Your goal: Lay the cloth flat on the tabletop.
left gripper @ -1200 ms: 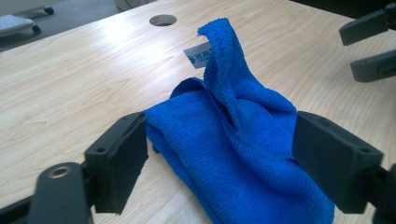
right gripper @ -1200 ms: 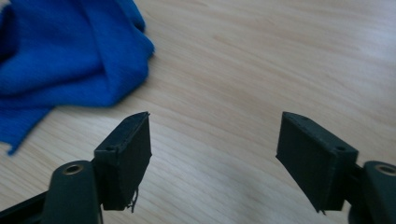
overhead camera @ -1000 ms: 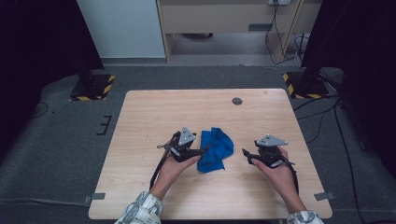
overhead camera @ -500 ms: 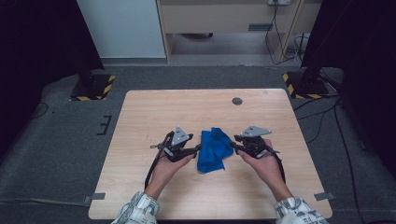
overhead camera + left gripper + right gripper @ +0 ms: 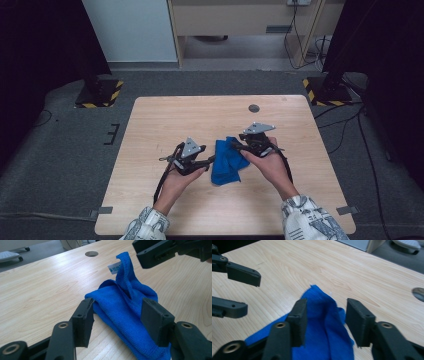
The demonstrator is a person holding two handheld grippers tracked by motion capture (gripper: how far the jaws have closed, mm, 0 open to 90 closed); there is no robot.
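On the wooden surface (image 5: 150,130) lies one crumpled blue cloth (image 5: 227,161), between two tools; the left tool (image 5: 209,161) stands wide at the cloth's left edge, and the right tool (image 5: 235,146) stands wide over its upper right corner. One white label (image 5: 114,267) shows on the cloth; one round hole (image 5: 254,108) sits near the far edge.

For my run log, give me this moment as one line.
left gripper: open, at cloth's left edge | right gripper: open, over cloth's far end | blue cloth: crumpled on table, ungrasped
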